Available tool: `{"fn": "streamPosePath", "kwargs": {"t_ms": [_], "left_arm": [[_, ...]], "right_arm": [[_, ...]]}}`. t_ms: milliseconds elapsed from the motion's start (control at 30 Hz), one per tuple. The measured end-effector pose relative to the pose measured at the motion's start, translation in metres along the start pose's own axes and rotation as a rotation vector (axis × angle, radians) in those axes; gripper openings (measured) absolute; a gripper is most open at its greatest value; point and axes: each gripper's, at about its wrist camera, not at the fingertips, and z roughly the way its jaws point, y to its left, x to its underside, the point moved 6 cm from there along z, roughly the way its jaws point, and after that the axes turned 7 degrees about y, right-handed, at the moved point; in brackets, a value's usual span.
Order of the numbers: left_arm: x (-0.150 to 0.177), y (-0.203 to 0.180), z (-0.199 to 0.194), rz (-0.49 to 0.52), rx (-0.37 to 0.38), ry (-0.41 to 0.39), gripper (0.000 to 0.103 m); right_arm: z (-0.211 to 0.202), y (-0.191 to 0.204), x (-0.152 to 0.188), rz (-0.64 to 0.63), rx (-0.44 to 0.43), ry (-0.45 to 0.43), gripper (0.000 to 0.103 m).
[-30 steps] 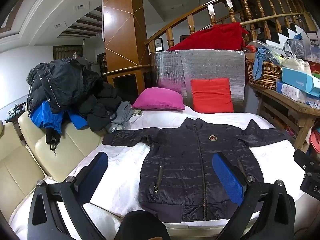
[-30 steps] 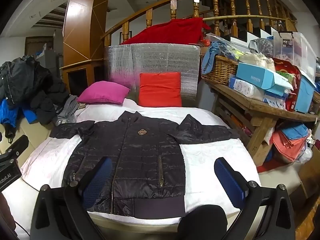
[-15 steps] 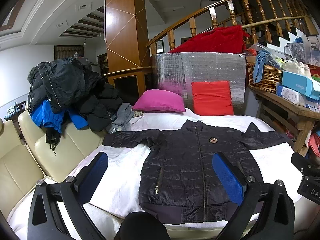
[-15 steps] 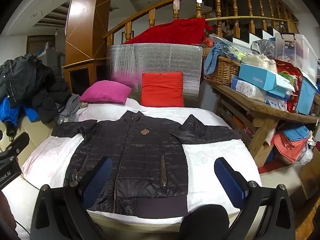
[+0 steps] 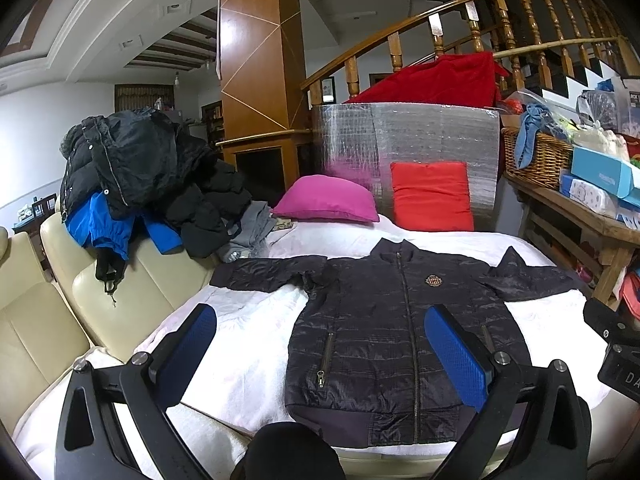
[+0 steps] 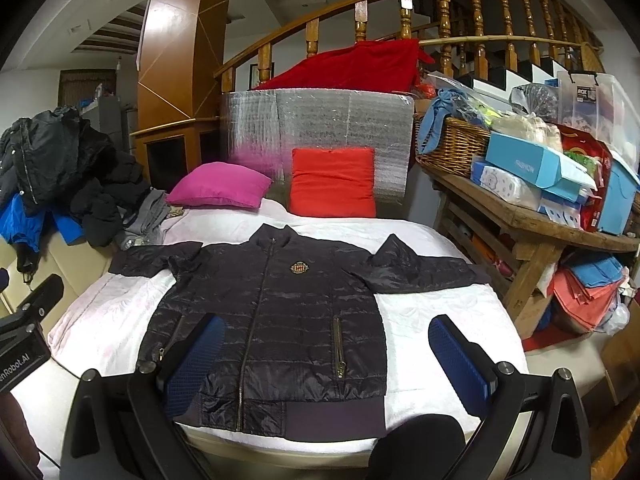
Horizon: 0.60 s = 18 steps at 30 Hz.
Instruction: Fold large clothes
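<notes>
Because folding needs a flat start, the dark quilted jacket (image 5: 400, 328) lies face up, zipped, across the centre of the left wrist view on the white sheet (image 5: 240, 344), both sleeves spread outward. Low in the frame, the left gripper (image 5: 320, 354) hangs spread wide and empty, short of the hem.

Seen from the right wrist, the jacket sits at centre-left, its sleeve (image 6: 420, 268) reaching toward the wooden table (image 6: 532, 224). Likewise released, the right gripper (image 6: 326, 354) straddles the hem's right corner, probably lining up a first grasp.
</notes>
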Motion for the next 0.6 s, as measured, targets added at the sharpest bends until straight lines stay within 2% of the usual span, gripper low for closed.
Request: {"fn": "streamPosePath", "kwargs": {"t_ms": [600], "left_arm": [[0.001, 0.021, 0.004, -0.031, -0.029, 0.004, 0.103]], "right_arm": [[0.001, 0.021, -0.002, -0.043, -0.021, -0.001, 0.103]]}}
